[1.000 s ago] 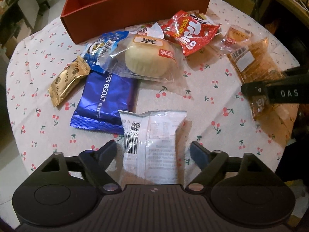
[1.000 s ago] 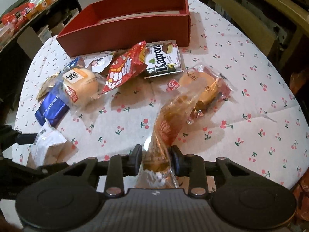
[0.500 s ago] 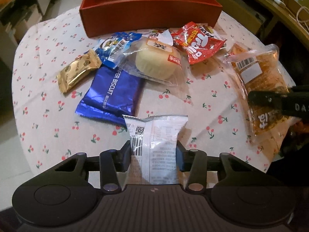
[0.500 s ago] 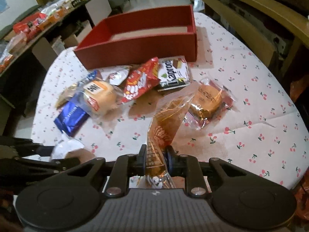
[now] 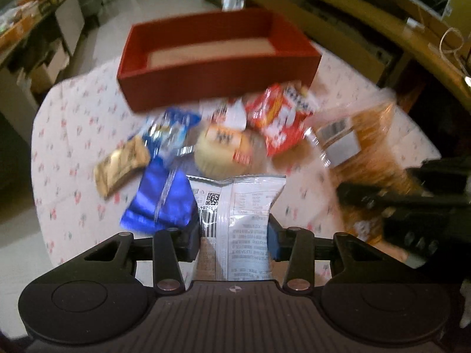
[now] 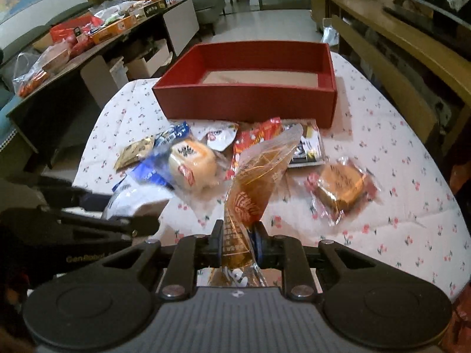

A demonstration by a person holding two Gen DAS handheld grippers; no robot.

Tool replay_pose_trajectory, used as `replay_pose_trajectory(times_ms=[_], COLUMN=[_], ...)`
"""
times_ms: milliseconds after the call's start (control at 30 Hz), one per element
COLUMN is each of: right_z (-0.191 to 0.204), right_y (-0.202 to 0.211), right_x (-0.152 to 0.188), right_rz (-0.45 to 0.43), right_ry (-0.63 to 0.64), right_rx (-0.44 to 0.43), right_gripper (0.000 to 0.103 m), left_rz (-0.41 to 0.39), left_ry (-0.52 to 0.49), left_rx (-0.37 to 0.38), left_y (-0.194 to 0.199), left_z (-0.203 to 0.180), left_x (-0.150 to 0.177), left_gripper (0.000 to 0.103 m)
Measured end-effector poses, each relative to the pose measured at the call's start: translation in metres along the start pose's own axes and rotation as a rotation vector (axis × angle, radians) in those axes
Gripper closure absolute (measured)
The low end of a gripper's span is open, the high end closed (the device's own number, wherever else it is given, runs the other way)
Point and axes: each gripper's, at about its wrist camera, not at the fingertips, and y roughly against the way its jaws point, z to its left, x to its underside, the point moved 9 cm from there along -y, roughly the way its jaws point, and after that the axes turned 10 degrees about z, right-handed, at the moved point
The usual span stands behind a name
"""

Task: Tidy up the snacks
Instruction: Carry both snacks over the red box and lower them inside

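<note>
My left gripper [image 5: 234,234] is shut on a white snack packet [image 5: 238,203] and holds it above the table. My right gripper [image 6: 238,242] is shut on an orange clear-wrapped snack bag [image 6: 256,182], lifted and standing upright. The empty red box [image 6: 247,97] stands at the back of the table; it also shows in the left wrist view [image 5: 217,67]. Loose snacks lie in front of it: a round bun [image 6: 192,163], a red packet [image 5: 278,123], a blue wafer pack [image 5: 162,200], a gold packet [image 5: 122,166] and a wrapped cake [image 6: 341,188].
The round table has a cherry-print cloth [image 6: 382,135]. A dark side table [image 6: 59,67] with boxes and bags stands at the left. A wooden bench [image 6: 412,67] runs along the right. The left gripper body [image 6: 67,235] is at the lower left of the right wrist view.
The left gripper closed on the white packet and lifted it. The right gripper tightened on the orange bag and raised it. Both views have risen and now look toward the red box.
</note>
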Motion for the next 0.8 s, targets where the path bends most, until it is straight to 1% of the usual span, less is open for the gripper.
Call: replay_pose_trajectory(times_ms=[133,233,367,567,633,800], right_z=[0.0,-0.003,-0.015,-0.023,-0.026,-0.036], right_y=[0.001,0.006,0.003,-0.006,-0.009,-0.015], right_x=[-0.02,-0.041,-0.072,-0.114,-0.127,-0.161], right_rz=[-0.025,-0.058,-0.085,-0.114,-0.122,-0.151], right_ry=[-0.002,-0.011,-0.036,-0.038,-0.033,-0.036], right_rx=[-0.005,-0.01,-0.001,0.006,0.017,0.035], right_gripper=[0.074,0.074,0.074,0.074,0.074,0.074], left_rz=[-0.014,-0.041,-0.078,-0.115,-0.134,-0.164], left_ry=[-0.002,-0.01,0.01,0.042,0.049,0.075], left_rx=[0.042,0.055,0.068,0.042,0.022,0.011], left_y=[0.0,0.002,0.002,-0.004,-0.005,-0.009], left_z=[-0.002,-0.001,0.003,0.015,0.02,0.029], left_x=[-0.023,-0.046,-0.081,-0.125,-0.139,-0.172], left_gripper=[0.052,0.052,0.052,0.053,0.053,0.053])
